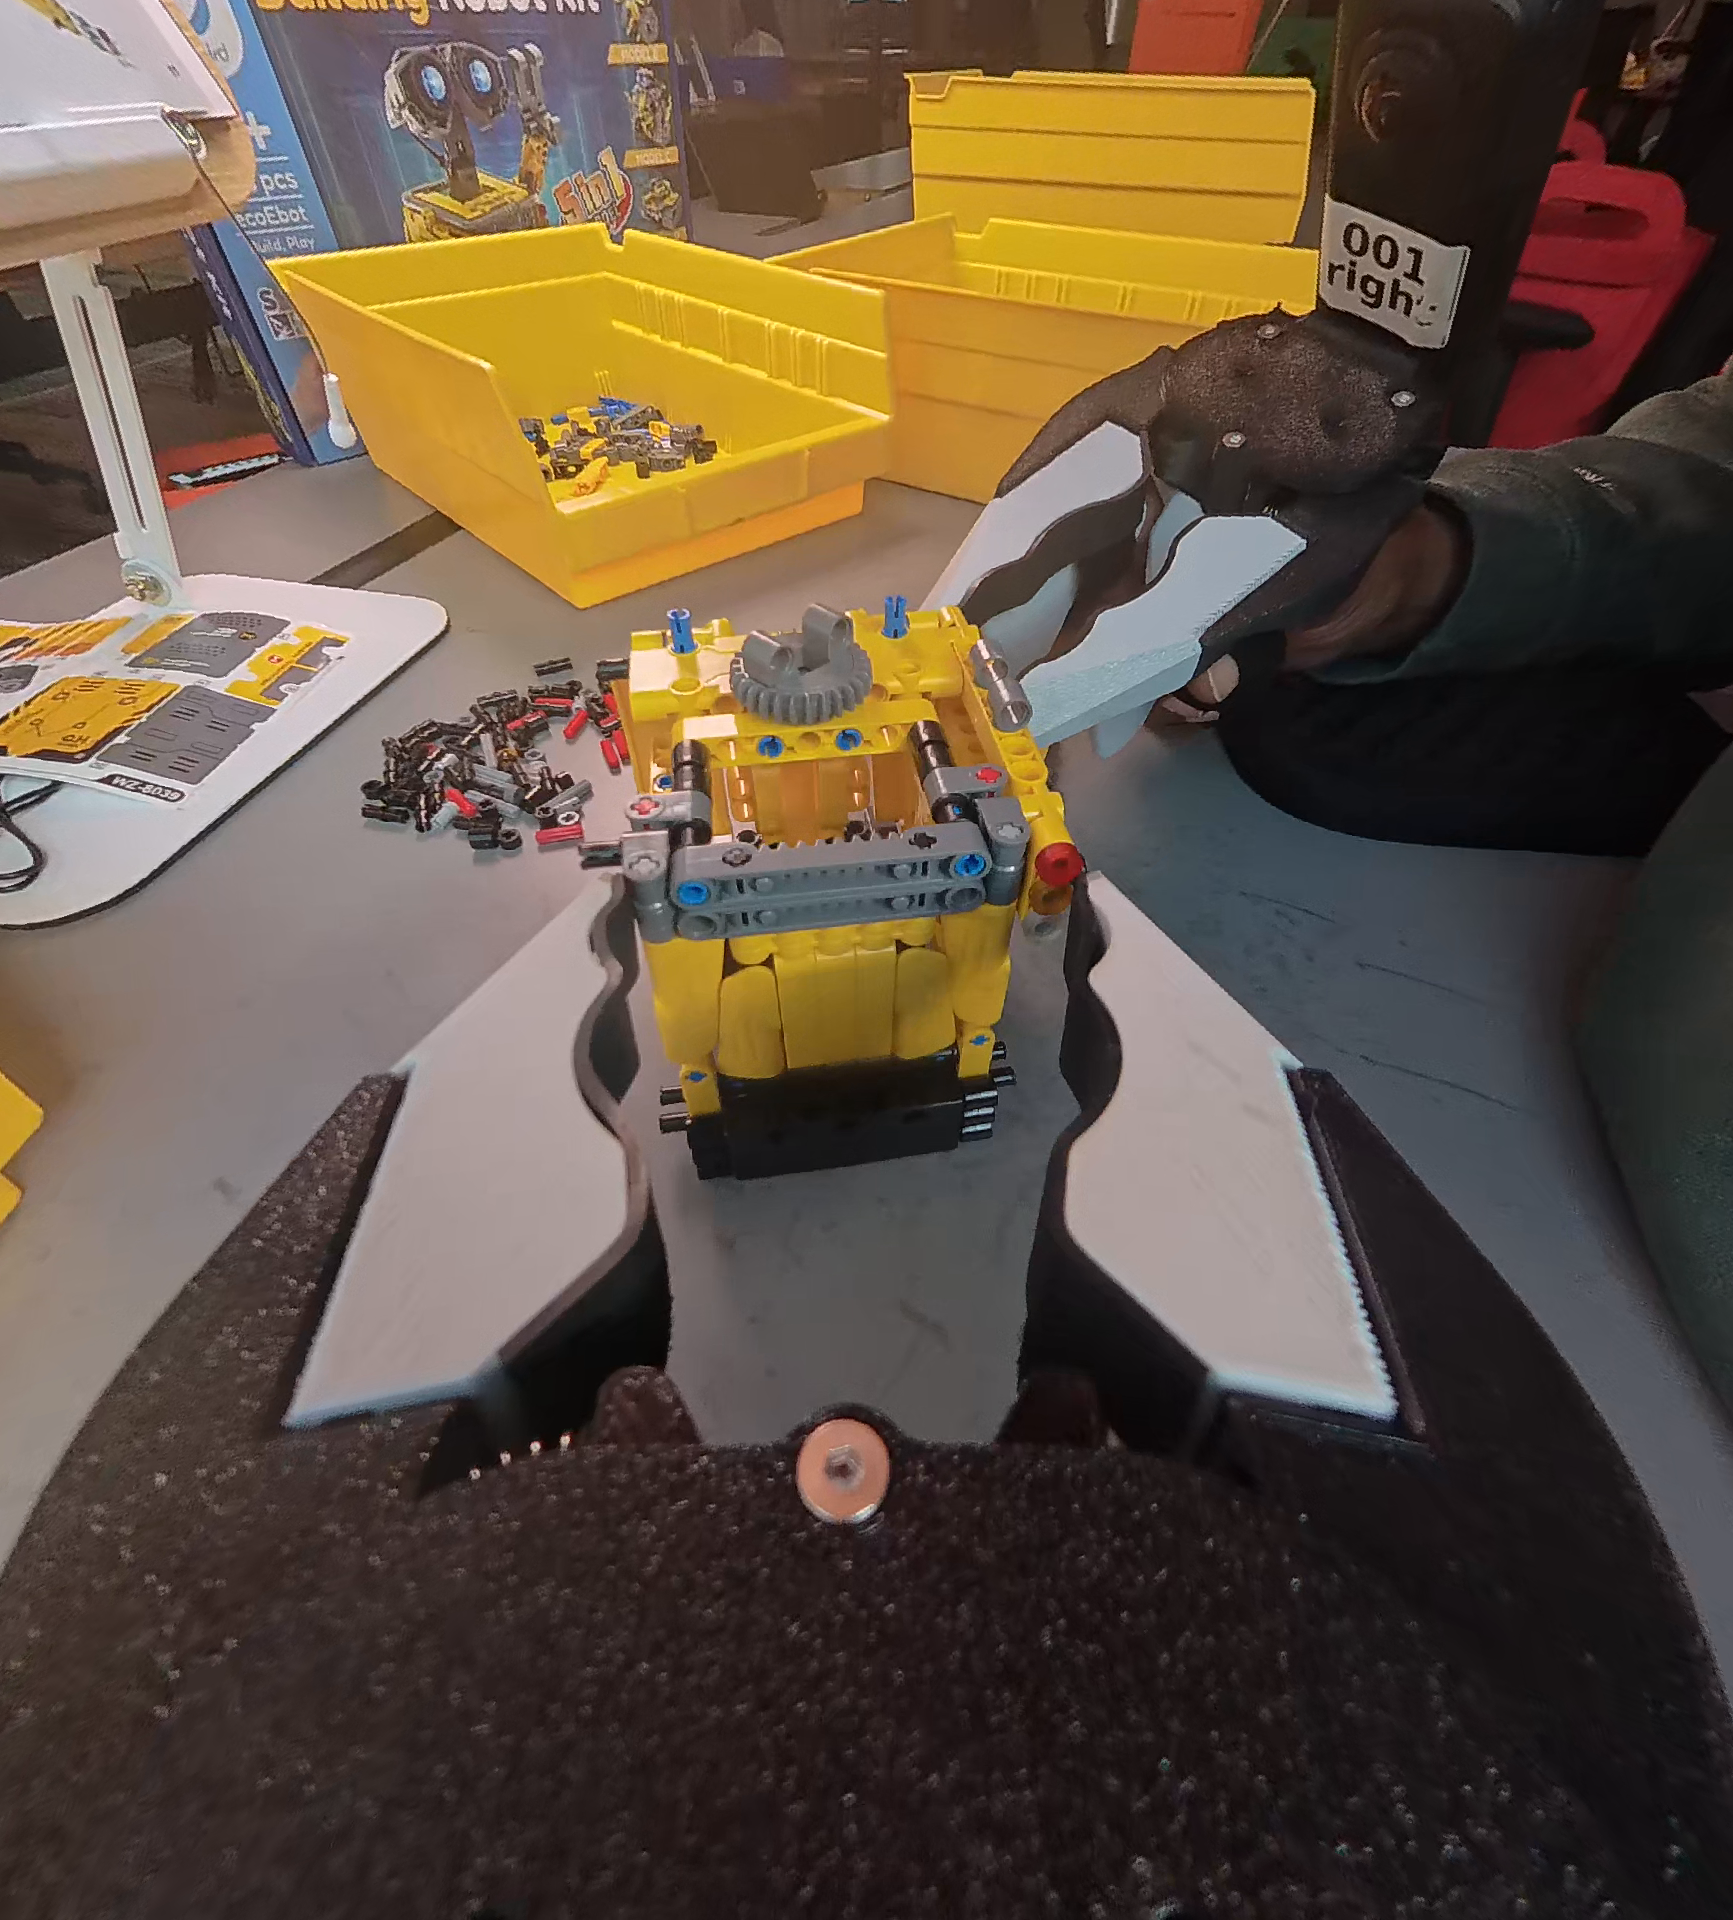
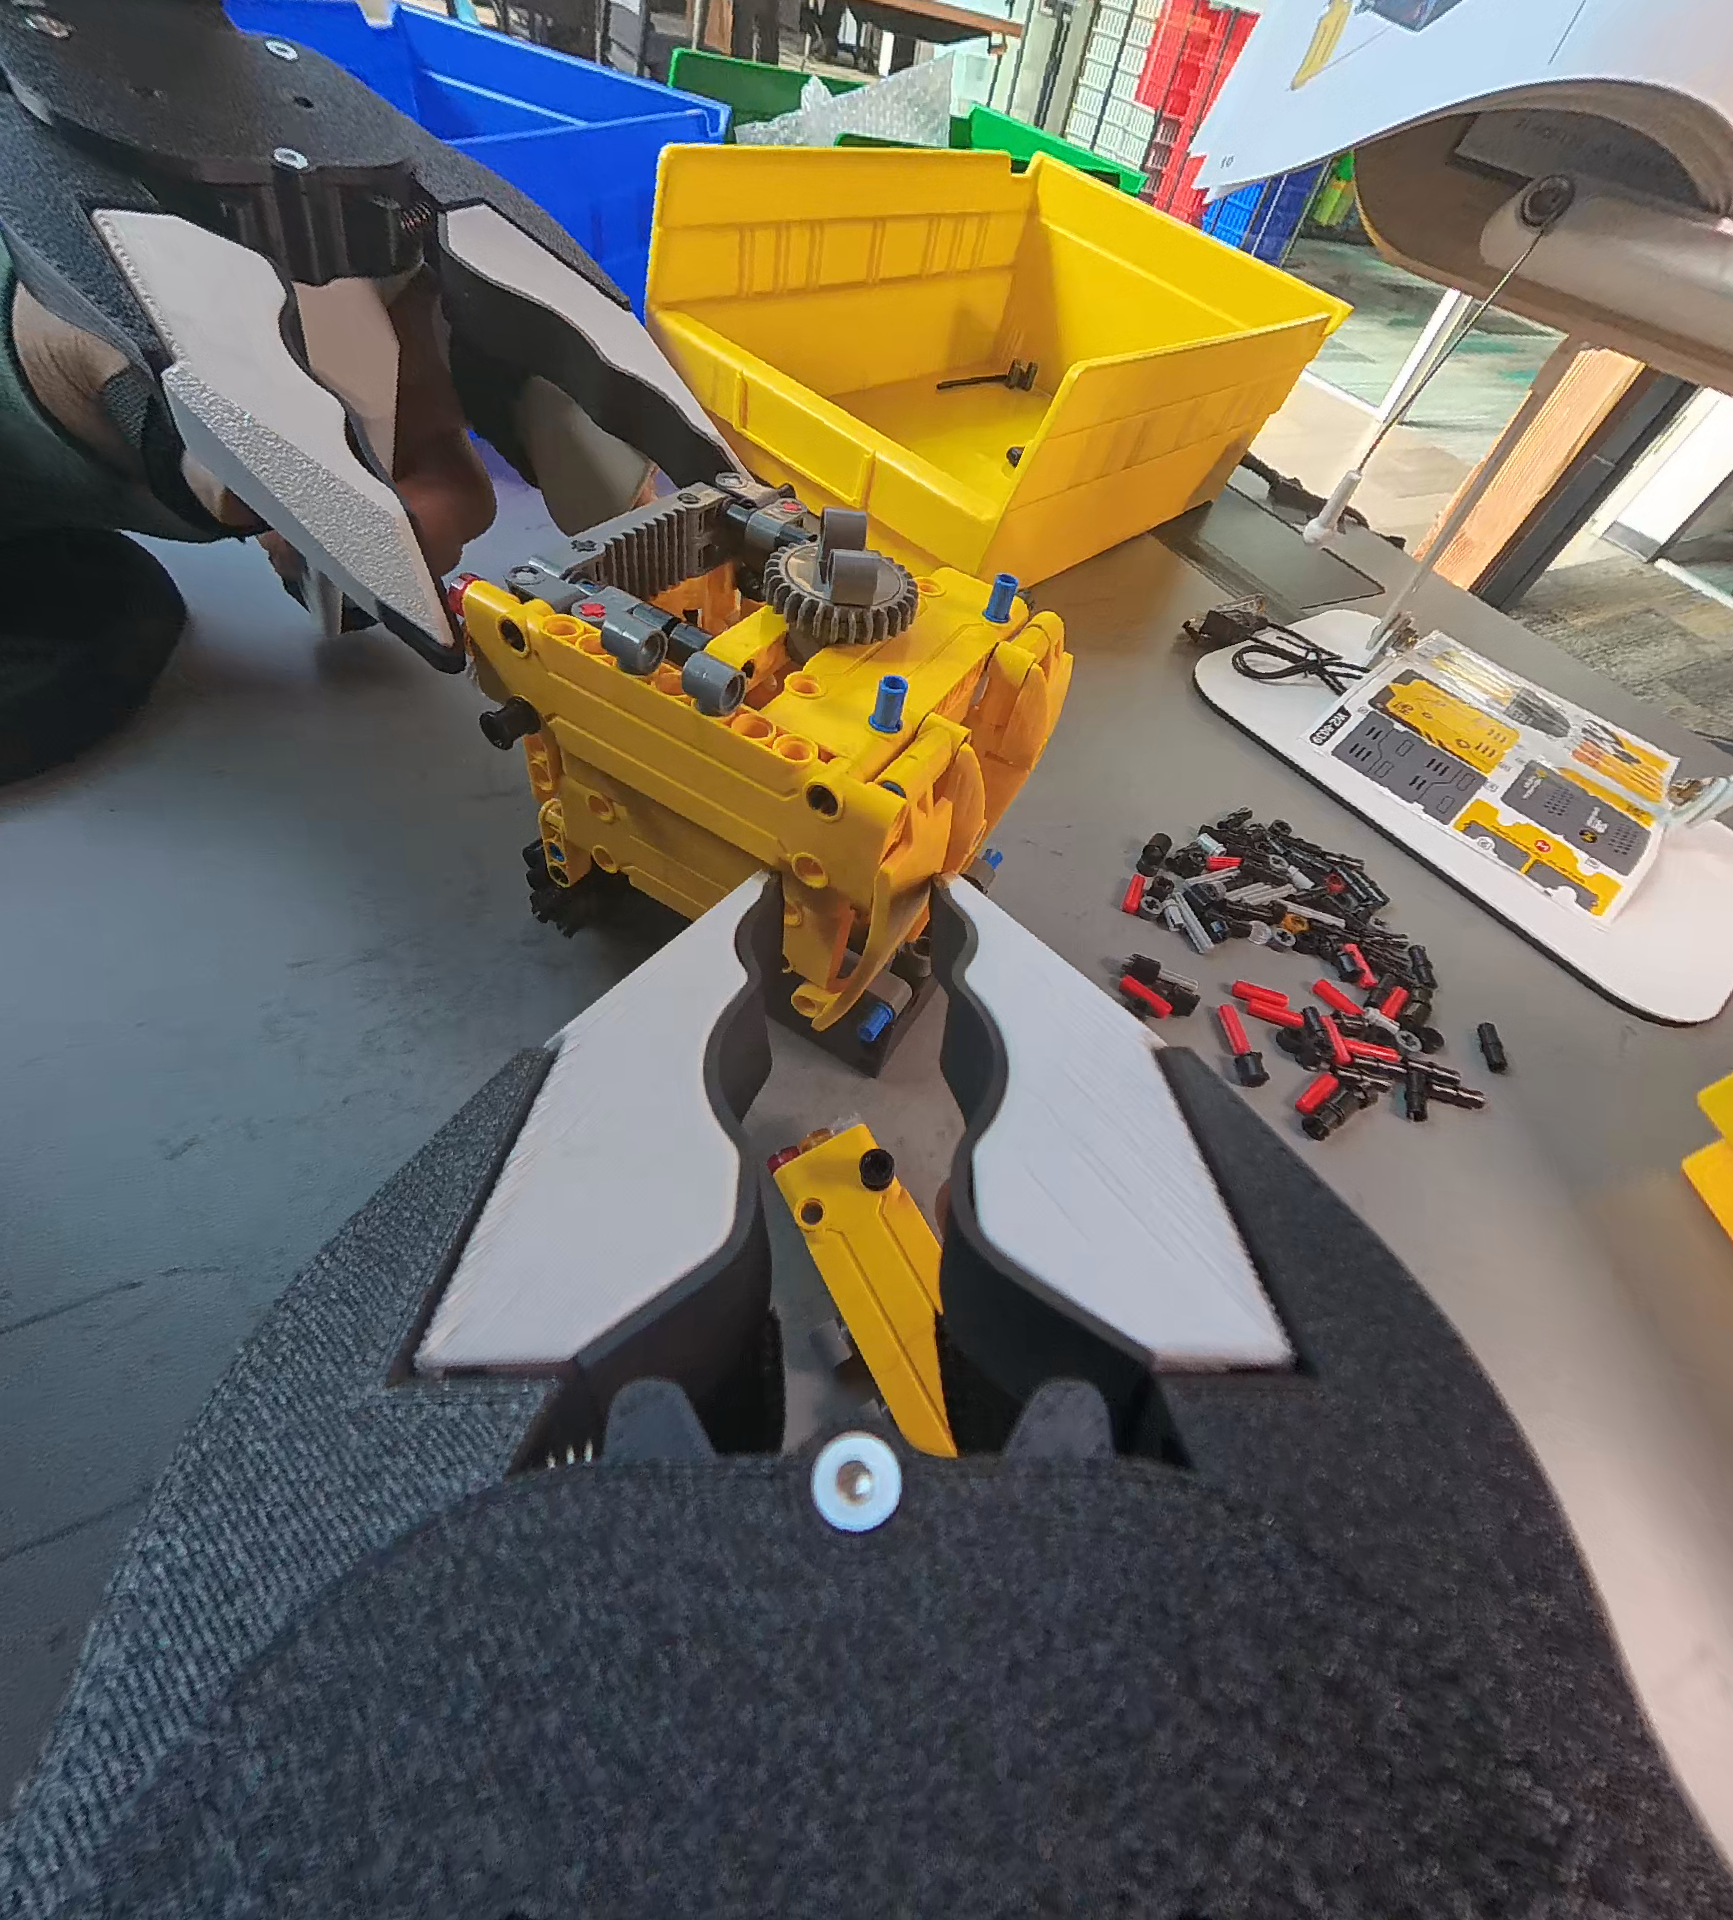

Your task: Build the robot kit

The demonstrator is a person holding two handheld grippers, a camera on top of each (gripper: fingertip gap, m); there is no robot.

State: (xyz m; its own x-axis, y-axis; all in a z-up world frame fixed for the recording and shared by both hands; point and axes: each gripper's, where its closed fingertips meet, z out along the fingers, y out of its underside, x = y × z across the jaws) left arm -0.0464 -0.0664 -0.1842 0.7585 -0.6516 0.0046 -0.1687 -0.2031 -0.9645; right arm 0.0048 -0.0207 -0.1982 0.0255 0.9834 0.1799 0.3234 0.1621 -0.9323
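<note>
Gripping knobbly plastic brick model (image 1: 831, 883), ribbed fingers (image 1: 488, 1143).

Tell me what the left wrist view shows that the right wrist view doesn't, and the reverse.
Only the left wrist view: a kit box behind a yellow bin holding small parts, and the left gripper closed on the yellow block model. Only the right wrist view: a yellow panel piece gripped deep between the right gripper jaws, and blue bins. Both: the model, the loose pin pile, the sticker sheet and both grippers.
</note>
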